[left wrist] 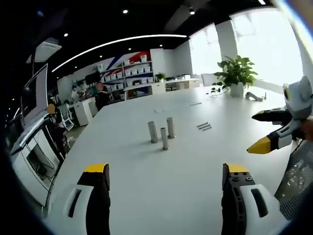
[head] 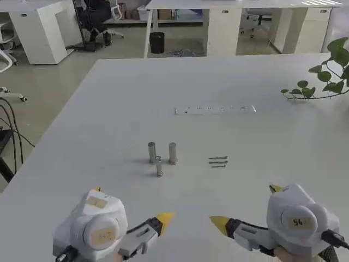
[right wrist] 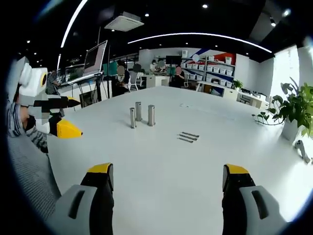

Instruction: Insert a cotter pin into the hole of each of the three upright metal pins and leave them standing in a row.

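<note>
Three upright metal pins (head: 162, 155) stand close together in a small cluster mid-table, also in the left gripper view (left wrist: 162, 132) and the right gripper view (right wrist: 141, 115). Three cotter pins (head: 218, 161) lie side by side to their right, seen again as cotter pins (left wrist: 204, 126) and cotter pins (right wrist: 187, 136). My left gripper (head: 163, 220) hovers low at the near edge, open and holding nothing (left wrist: 166, 174). My right gripper (head: 219, 222) faces it from the right, open too, its yellow fingertips wide apart (right wrist: 166, 174). Both are well short of the pins.
A white power strip (head: 215, 109) lies flat beyond the pins. A leafy plant (head: 322, 82) reaches in at the table's far right edge. Desks, chairs and a dark bin (head: 157, 42) stand on the floor past the table.
</note>
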Demonstrator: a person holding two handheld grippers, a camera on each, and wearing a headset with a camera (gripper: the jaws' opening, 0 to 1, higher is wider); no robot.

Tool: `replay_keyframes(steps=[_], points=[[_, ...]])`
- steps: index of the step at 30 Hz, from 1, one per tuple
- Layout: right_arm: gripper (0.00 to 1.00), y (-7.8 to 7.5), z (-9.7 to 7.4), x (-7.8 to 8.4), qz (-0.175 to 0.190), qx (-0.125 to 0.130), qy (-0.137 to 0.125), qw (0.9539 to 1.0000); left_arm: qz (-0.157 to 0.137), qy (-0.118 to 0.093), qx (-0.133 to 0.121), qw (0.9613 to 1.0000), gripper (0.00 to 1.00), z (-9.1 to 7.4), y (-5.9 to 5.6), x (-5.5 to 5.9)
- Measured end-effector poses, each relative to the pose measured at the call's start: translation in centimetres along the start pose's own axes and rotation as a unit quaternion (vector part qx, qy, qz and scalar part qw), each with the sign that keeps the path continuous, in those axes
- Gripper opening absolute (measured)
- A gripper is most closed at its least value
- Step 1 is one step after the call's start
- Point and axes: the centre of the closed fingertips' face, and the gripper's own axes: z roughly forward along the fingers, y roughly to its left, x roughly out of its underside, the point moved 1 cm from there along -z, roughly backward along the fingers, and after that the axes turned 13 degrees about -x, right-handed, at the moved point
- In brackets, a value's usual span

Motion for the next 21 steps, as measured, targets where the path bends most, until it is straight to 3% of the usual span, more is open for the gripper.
replay_keyframes(steps=[4,7,13,21], points=[[0.91,0.12,0.11,0.34,0.002,-0.003,0.008,1.0000,-0.003,-0.002,0.003,1.0000,0.96,0.08,-0.10,-0.03],[0.91,0.19,0.13,0.41,-0.002,-0.005,0.011,0.9999,0.018,0.000,-0.002,0.9998,0.98,0.09,-0.12,0.15],[0.91,0.22,0.16,0.59,0.004,-0.006,0.013,0.9999,0.013,-0.004,-0.002,0.9999,0.99,0.08,-0.06,-0.03],[0.89,0.10,0.07,0.11,0.002,-0.003,0.001,1.0000,0.014,0.002,-0.003,0.9999,0.99,0.11,-0.01,0.18]])
